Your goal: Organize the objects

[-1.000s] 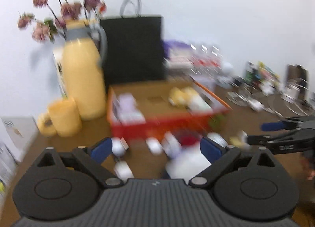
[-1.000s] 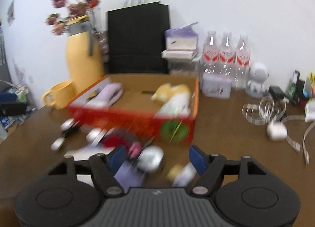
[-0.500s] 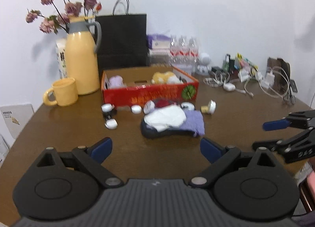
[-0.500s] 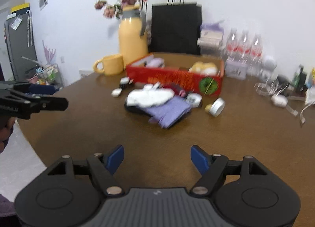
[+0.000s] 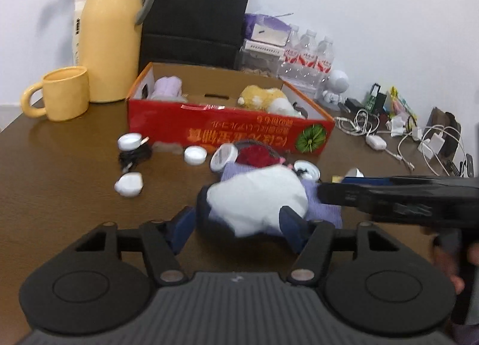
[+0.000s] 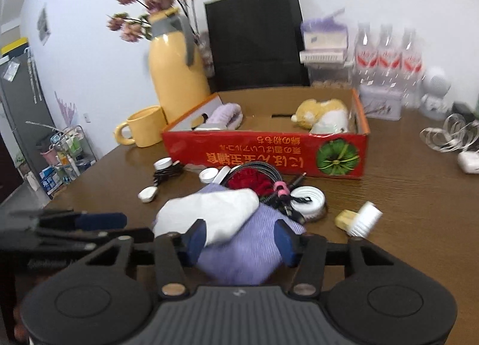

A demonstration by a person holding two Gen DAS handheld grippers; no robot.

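Clutter for sorting lies on the brown table (image 5: 60,147) just in front of the red cardboard box (image 5: 227,132): a white cloth (image 5: 257,198) on top of a purple cloth (image 6: 239,255), with a red scrunchie (image 6: 251,180), a braided cable (image 6: 278,192) and several small white lids (image 5: 194,154) around them. Inside the box sit a yellow plush toy (image 6: 320,108) at the right end and a pale purple bundle (image 6: 224,114) at the left.

Left gripper (image 5: 239,222) straddles the near end of the white cloth; its jaws have just been closing, with the cloth between them. The blue pads look close to the fabric on both sides, but blur makes it hard to say whether they press on it. Right gripper (image 6: 241,238) has the purple cloth between its fingers, and its jaws have also just been closing; the pads seem to stand just off the fabric.

A yellow jug (image 5: 110,36) and yellow mug (image 5: 64,92) stand to the left of the box, a black paper bag (image 6: 254,36) behind it, water bottles (image 6: 386,54) to the far right.
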